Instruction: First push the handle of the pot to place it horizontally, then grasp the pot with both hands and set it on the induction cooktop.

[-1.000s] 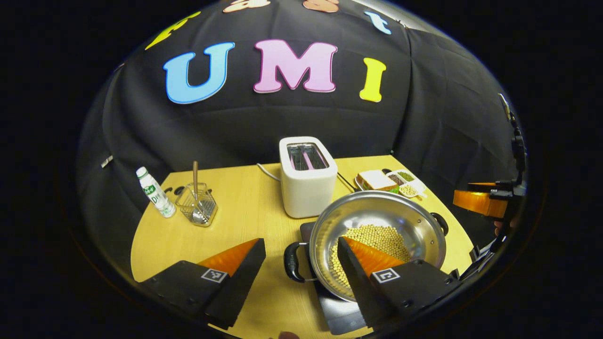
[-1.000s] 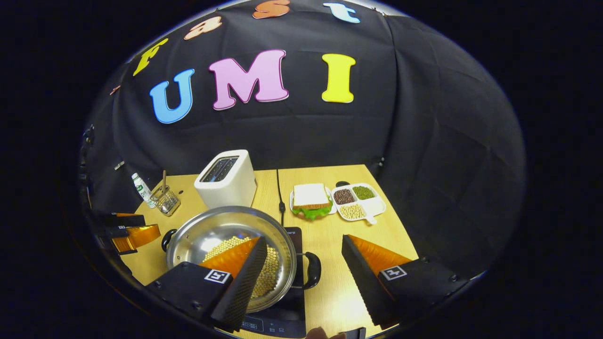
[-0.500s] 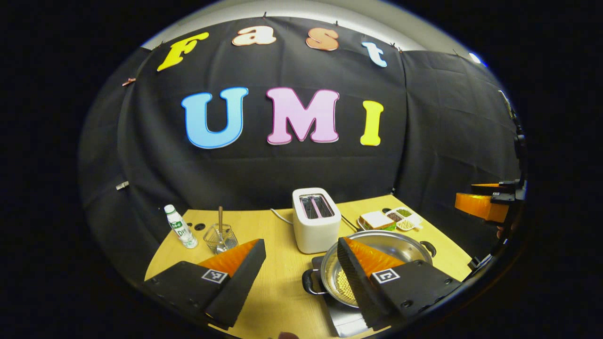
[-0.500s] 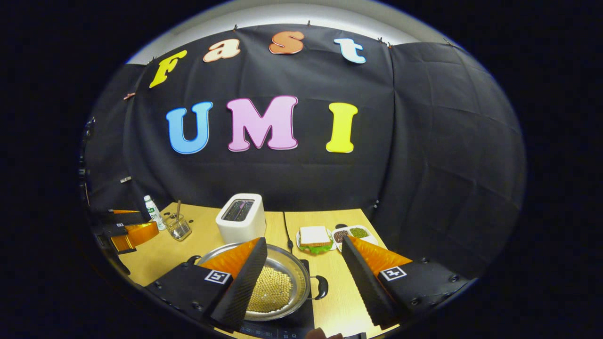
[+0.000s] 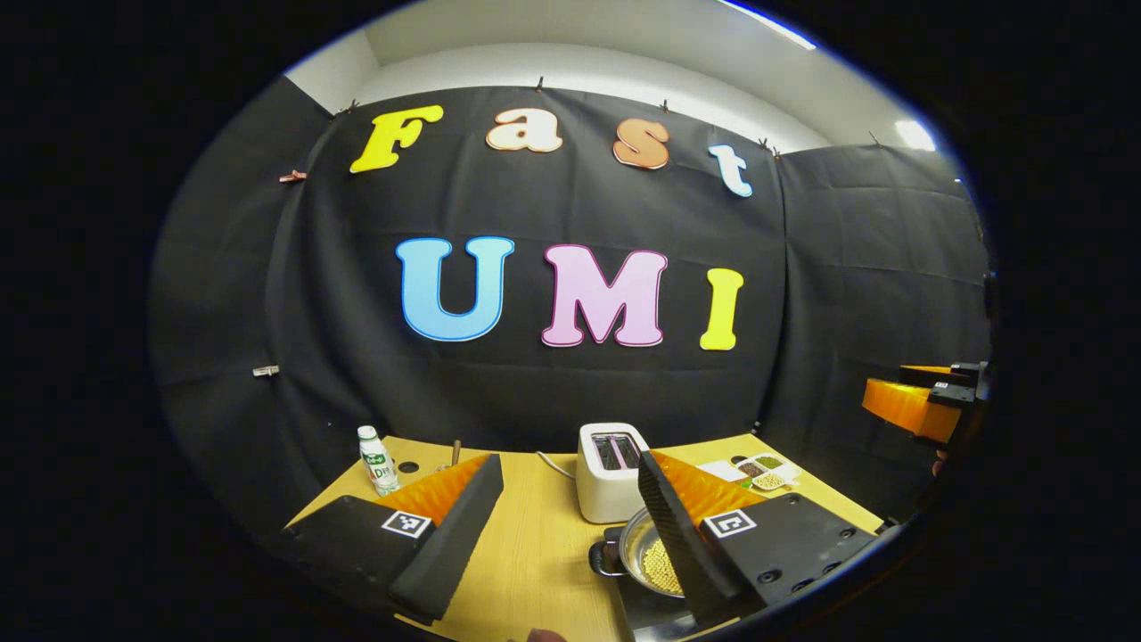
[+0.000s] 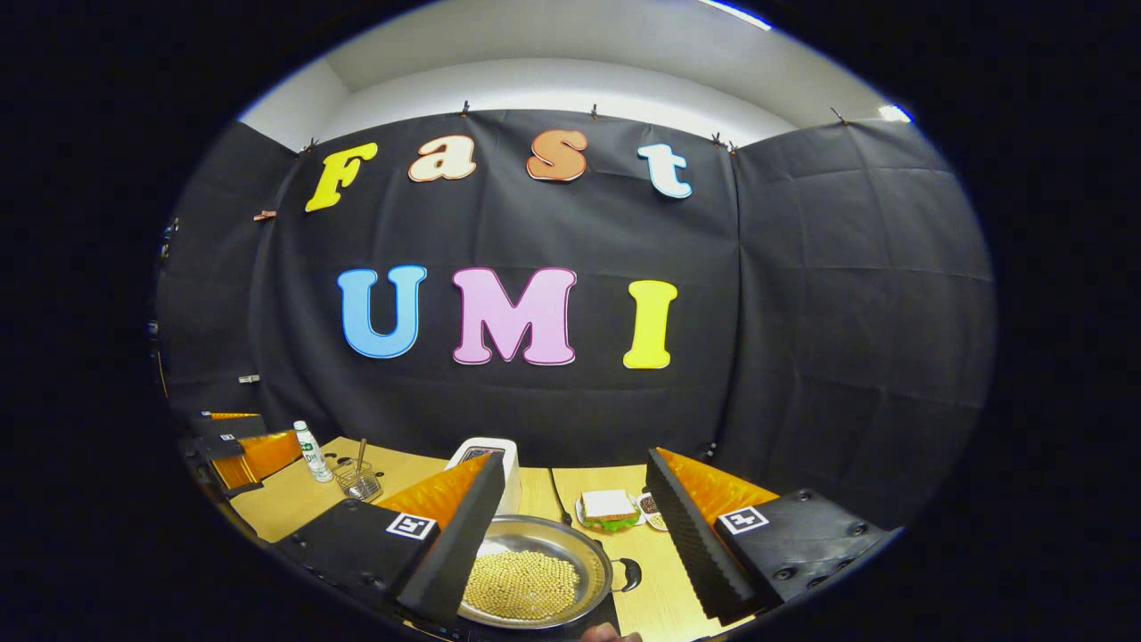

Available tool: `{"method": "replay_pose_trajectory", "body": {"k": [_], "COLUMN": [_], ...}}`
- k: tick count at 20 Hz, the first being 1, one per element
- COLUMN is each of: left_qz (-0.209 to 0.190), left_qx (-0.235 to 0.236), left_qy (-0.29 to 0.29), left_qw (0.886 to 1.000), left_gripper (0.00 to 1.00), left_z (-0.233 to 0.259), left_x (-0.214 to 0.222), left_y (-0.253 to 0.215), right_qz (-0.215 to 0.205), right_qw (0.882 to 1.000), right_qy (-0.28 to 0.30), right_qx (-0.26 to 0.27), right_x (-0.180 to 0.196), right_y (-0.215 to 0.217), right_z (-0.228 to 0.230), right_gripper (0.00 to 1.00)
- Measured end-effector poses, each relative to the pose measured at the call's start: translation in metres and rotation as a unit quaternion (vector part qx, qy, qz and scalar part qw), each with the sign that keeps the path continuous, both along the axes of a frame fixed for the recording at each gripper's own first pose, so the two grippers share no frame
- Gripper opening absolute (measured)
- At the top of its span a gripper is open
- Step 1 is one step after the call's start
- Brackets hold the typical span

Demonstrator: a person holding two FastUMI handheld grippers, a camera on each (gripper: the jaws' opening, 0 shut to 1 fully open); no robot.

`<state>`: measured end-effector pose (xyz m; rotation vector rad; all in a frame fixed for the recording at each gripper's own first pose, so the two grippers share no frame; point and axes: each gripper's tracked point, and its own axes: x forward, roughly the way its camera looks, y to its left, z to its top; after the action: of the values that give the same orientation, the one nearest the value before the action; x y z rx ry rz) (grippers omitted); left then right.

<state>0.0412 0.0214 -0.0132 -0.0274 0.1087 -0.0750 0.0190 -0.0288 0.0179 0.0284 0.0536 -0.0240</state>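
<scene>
Below and between both grippers' spread, empty jaws: round steel pot (image 6: pixel 535 580) of yellow beans on black induction cooktop (image 5: pixel 651 606); risk: a careless descending finger knocks it askew.

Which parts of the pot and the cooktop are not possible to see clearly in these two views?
- Pot, left gripper view: its right half lies behind the left gripper's finger.
- Pot, right gripper view: its left handle lies behind the right gripper's finger.
- Induction cooktop: mostly under the pot, cut by the lower edge; controls unreadable.
</scene>
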Motion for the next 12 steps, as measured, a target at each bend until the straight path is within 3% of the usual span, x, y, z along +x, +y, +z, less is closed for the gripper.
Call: {"method": "replay_pose_trajectory", "body": {"k": [12], "left_qz": [-0.013], "left_qx": [0.011], "left_qy": [0.004], "left_qw": [1.0], "left_gripper": [0.95], "left_z": [0.0], "left_x": [-0.013], "left_y": [-0.012], "right_qz": [-0.01], "right_qw": [1.0], "right_qy": [0.011], "right_qx": [0.006], "right_x": [0.0], "right_y": [-0.006], "right_z": [-0.005], "right_gripper": [0.99]}}
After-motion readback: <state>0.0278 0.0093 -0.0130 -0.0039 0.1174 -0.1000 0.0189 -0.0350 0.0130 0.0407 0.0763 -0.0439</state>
